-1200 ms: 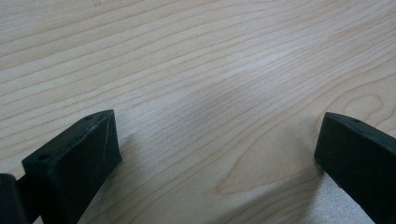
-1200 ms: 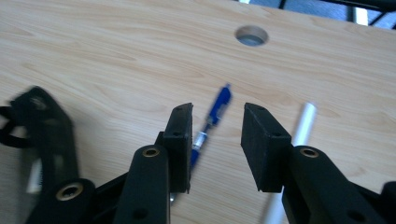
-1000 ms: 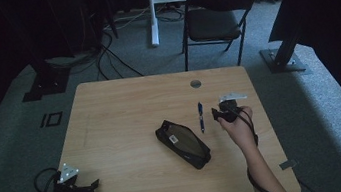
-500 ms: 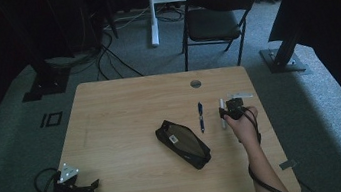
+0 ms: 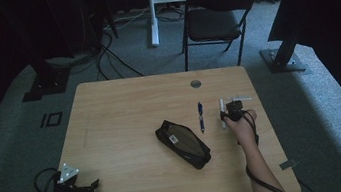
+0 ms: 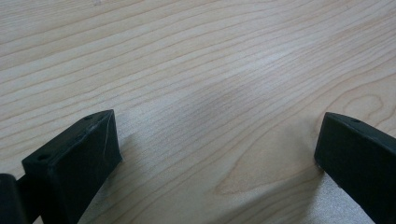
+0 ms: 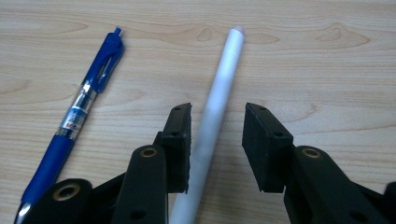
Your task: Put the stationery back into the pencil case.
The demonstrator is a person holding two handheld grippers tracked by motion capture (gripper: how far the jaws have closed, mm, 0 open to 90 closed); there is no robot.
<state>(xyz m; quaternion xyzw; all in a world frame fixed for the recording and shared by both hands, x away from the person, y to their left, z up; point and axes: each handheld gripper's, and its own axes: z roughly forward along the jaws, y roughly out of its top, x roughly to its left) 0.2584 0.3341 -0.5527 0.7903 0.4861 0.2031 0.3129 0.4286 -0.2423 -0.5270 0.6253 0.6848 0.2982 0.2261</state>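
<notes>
On the wooden table (image 5: 125, 112) lie one blue pen (image 7: 79, 109), one white pen (image 7: 219, 88) and one black pouch (image 5: 183, 143), its label unreadable. The right gripper (image 7: 217, 140), jaws apart, straddles the white pen beside the blue one; the left gripper (image 6: 219, 154) rests with jaws wide apart

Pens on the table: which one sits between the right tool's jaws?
The white pen, plain and capless-looking, lies between the right tool's open jaws, pads not pressing it. The blue pen with the clear barrel lies beside it, outside the jaws.

white pen (image 7: 215, 108) flat beside blue pen (image 7: 79, 114)
</notes>
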